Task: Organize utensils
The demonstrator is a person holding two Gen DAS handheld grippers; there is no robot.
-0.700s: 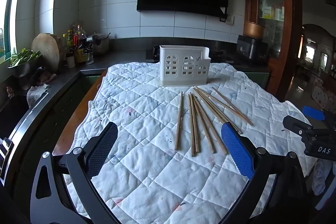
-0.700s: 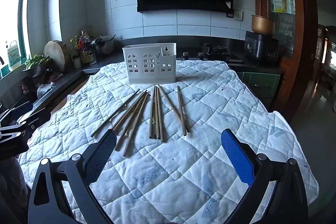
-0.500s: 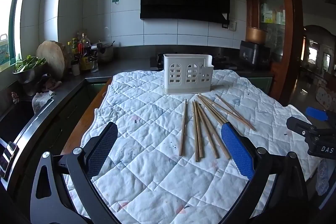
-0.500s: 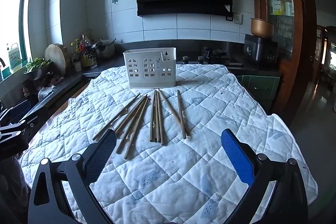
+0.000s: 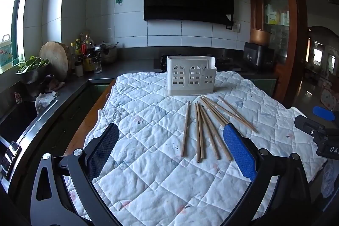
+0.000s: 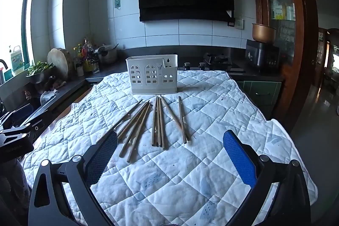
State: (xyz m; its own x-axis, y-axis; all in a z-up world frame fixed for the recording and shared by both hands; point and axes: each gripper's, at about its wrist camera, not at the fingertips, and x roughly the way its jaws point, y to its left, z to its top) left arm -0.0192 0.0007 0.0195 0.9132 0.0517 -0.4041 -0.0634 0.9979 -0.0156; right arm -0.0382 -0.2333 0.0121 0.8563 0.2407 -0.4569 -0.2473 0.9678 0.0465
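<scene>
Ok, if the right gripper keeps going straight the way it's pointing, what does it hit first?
Probably the chopsticks lying on the quilted cloth, ahead of the open right gripper; the white holder stands behind them. Depth is uncertain.

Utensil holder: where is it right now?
The white utensil holder stands upright at the quilted cloth's far edge, centre-left in the right wrist view, just behind the chopsticks.

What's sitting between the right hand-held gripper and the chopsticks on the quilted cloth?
Nothing visible. The right hand-held gripper is open, with only bare quilted cloth between it and the chopsticks. The white utensil holder stands just behind them, unobstructed.
</scene>
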